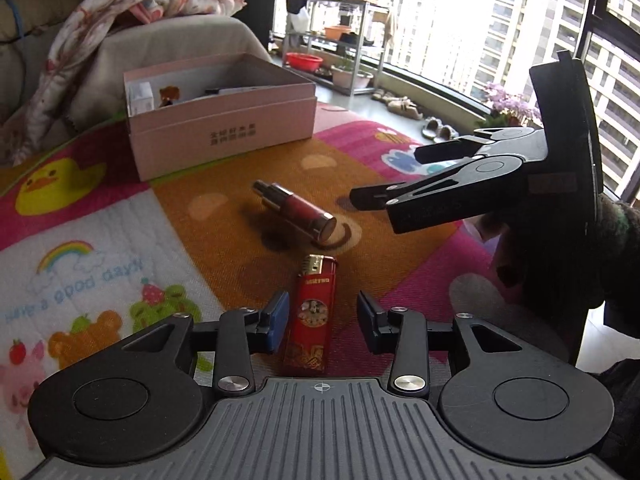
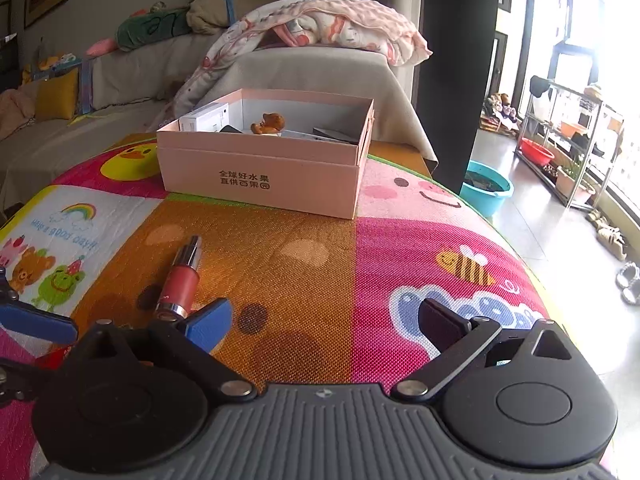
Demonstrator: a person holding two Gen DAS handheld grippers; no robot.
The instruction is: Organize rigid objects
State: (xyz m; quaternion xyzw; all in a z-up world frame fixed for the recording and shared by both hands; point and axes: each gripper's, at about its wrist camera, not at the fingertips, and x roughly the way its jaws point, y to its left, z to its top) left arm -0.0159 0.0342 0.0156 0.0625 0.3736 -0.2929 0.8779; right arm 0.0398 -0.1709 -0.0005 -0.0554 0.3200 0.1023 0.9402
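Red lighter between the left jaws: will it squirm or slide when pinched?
The red lighter looks rigid with flat sides, so it probably won't roll. Its glossy printed shell may slip on the pads. The left gripper straddles it without touching; it lies flat on the textured mat, likely staying put.

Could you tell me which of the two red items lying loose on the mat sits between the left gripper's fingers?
The flat red lighter, between the left gripper fingers. The round red tube lies beyond them, nearer the pink box.
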